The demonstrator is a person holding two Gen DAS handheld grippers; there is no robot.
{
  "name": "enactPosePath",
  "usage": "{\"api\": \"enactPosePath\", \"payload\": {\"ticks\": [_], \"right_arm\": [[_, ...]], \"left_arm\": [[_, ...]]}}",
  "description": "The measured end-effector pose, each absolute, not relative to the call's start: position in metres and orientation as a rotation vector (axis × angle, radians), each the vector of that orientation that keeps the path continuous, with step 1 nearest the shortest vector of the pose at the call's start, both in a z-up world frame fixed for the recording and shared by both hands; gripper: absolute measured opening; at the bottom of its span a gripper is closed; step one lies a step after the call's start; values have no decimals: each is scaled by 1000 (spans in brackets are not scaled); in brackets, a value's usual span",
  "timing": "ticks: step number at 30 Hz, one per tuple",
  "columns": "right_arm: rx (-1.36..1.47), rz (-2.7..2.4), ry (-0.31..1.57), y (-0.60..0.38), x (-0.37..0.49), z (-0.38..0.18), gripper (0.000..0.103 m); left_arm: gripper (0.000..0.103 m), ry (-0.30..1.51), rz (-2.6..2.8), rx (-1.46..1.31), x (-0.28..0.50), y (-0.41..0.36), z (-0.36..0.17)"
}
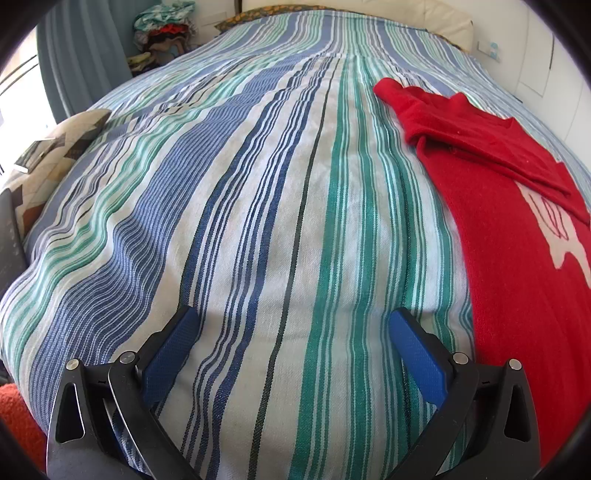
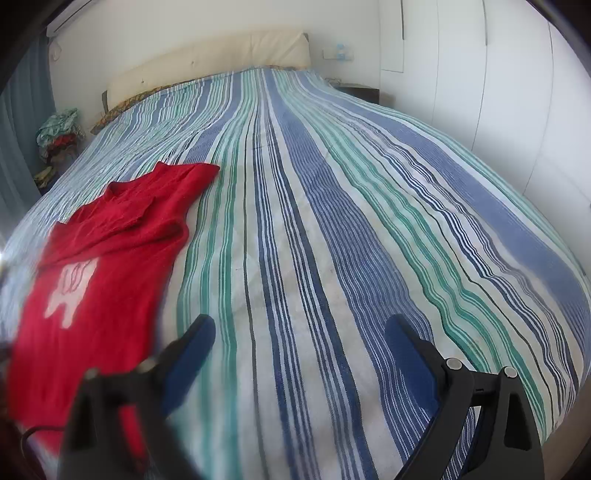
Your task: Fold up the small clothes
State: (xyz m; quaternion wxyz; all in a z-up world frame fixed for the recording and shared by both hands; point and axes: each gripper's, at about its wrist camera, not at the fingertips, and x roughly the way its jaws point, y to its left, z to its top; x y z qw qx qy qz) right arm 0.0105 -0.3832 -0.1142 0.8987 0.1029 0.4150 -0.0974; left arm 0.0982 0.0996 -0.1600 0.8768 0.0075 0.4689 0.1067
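Note:
A small red sweater [image 1: 509, 206] with a white print lies on the striped bedspread [image 1: 258, 206], its sleeves folded in over the body. In the left wrist view it is at the right. In the right wrist view the sweater [image 2: 99, 258] is at the left. My left gripper [image 1: 291, 317] is open and empty, low over the bedspread, left of the sweater. My right gripper [image 2: 299, 325] is open and empty, over the bedspread [image 2: 332, 221] just right of the sweater's lower part; its left finger [image 2: 184, 354] is blurred.
A pile of clothes [image 1: 166, 29] sits beyond the bed's far left corner. A patterned cushion [image 1: 62, 147] is at the bed's left side. A cream headboard [image 2: 221, 59] and white wardrobe doors [image 2: 498, 92] border the bed. A dark nightstand [image 2: 360, 90] stands at the far right.

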Motion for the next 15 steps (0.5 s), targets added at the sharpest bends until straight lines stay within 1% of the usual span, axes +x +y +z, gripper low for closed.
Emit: {"api": "enactPosePath", "payload": {"ticks": [15], "right_arm": [[165, -204, 869, -376, 12, -115, 92]], "left_arm": [[103, 973, 228, 26, 98, 99, -161]]}}
